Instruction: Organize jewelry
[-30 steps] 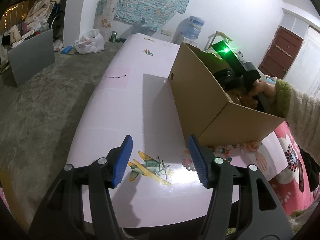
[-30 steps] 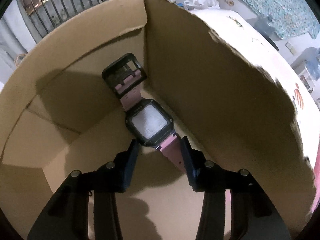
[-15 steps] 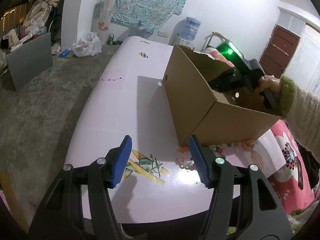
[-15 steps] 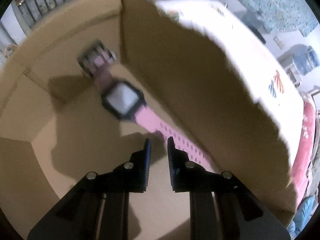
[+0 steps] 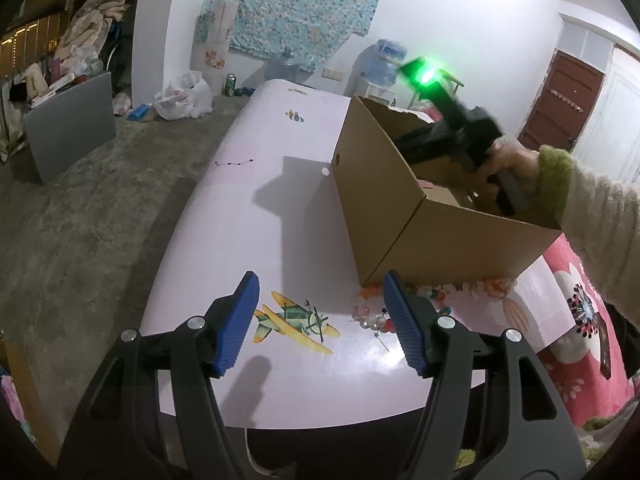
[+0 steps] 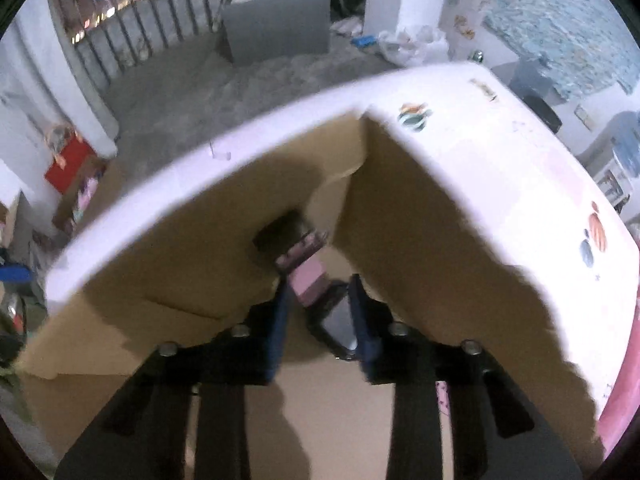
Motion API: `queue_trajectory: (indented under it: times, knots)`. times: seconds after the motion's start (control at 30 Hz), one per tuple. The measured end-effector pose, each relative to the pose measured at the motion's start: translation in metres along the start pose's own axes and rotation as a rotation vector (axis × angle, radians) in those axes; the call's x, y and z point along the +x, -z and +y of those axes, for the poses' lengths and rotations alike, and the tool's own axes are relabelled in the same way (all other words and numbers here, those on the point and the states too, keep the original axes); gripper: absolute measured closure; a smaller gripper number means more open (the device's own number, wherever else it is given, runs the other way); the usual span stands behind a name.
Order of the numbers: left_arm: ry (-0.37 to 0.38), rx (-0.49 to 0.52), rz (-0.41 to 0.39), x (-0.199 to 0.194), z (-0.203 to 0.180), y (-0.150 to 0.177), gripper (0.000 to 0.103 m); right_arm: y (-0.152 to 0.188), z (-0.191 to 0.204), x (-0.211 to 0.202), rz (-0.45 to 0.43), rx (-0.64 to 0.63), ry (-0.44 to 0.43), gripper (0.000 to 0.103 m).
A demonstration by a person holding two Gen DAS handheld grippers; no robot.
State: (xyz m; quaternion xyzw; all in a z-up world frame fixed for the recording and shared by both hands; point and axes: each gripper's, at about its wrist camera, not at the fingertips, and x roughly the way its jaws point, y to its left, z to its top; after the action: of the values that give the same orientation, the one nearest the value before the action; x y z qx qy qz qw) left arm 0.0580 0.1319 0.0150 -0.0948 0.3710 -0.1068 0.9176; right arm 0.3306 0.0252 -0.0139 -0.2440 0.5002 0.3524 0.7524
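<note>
The pink watch is lying on the floor of the cardboard box, tucked toward the inner corner where two walls meet, its dark face showing between the fingers of the right tongs. Those tongs are standing partly open above the watch; the blur is leaving it unclear whether the pads are touching it. In the left wrist view the right tongs are poking up over the box's torn rim, gripped by a hand in a green-cuffed sleeve. The left tongs are hanging wide open and holding nothing, hovering over the near end of the pale pink tabletop, with an airplane sticker showing between the blue pads. A beaded bracelet is lying on the tabletop just beside the right-hand pad, near the box's closest bottom corner, and more small trinkets are strung along the box's near bottom edge. A thin chain is lying apart near the tabletop's left edge. Bare surface is stretching between the box's long wall and that left edge.
</note>
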Motion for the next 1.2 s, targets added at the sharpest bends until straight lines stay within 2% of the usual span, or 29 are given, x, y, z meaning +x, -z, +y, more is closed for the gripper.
queue_trajectory:
  times: [0.13, 0.2, 0.27, 0.3, 0.33, 0.4, 0.5, 0.53, 0.67, 0.8, 0.83, 0.9, 1.0, 1.13, 1.2]
  knots:
    - [-0.006, -0.008, 0.001, -0.003, 0.004, 0.003, 0.042, 0.001, 0.002, 0.002, -0.013, -0.007, 0.021, 0.078]
    - [-0.007, -0.013, 0.003, -0.003, 0.006, 0.004, 0.042, 0.000, 0.004, 0.004, 0.003, -0.036, 0.079, 0.077]
    - [-0.005, -0.017, 0.005, -0.003, 0.008, 0.005, 0.042, 0.001, 0.007, 0.003, 0.010, -0.049, 0.089, 0.076]
    - [-0.004, -0.018, 0.005, -0.003, 0.008, 0.005, 0.042, 0.000, 0.008, 0.004, 0.006, -0.049, 0.083, 0.073]
    - [-0.001, -0.018, 0.005, -0.003, 0.008, 0.005, 0.042, 0.001, 0.007, 0.005, 0.003, -0.049, 0.091, 0.061]
    - [0.000, -0.019, 0.007, -0.002, 0.008, 0.005, 0.042, 0.001, 0.004, 0.013, 0.033, -0.052, 0.096, 0.050]
    - [-0.001, -0.018, 0.005, -0.003, 0.008, 0.005, 0.042, 0.000, -0.006, 0.016, 0.030, -0.036, 0.074, 0.052]
    - [-0.001, -0.020, 0.006, -0.003, 0.008, 0.005, 0.042, 0.001, -0.005, 0.015, 0.035, -0.034, 0.080, 0.058]
    - [-0.001, -0.034, 0.008, -0.001, 0.014, 0.005, 0.042, 0.012, -0.011, 0.007, 0.072, -0.011, 0.125, 0.061]
    - [0.003, -0.043, 0.010, 0.001, 0.018, 0.005, 0.042, 0.031, -0.030, -0.002, 0.115, 0.027, 0.260, 0.067]
    - [0.006, -0.044, 0.012, 0.002, 0.018, 0.005, 0.042, 0.033, -0.032, -0.003, 0.110, 0.025, 0.260, 0.067]
    - [0.009, -0.043, 0.015, 0.004, 0.018, 0.004, 0.042, 0.036, -0.033, -0.019, 0.050, 0.031, 0.184, 0.067]
    - [0.013, -0.035, 0.014, 0.004, 0.017, 0.004, 0.042, 0.032, -0.031, -0.036, -0.023, 0.041, 0.117, 0.066]
    - [0.014, -0.028, 0.016, 0.004, 0.013, 0.004, 0.042, 0.021, -0.027, -0.042, -0.050, 0.060, 0.088, 0.066]
    - [0.009, -0.022, 0.025, 0.004, 0.010, 0.005, 0.038, 0.021, -0.024, -0.064, -0.093, 0.083, 0.074, 0.066]
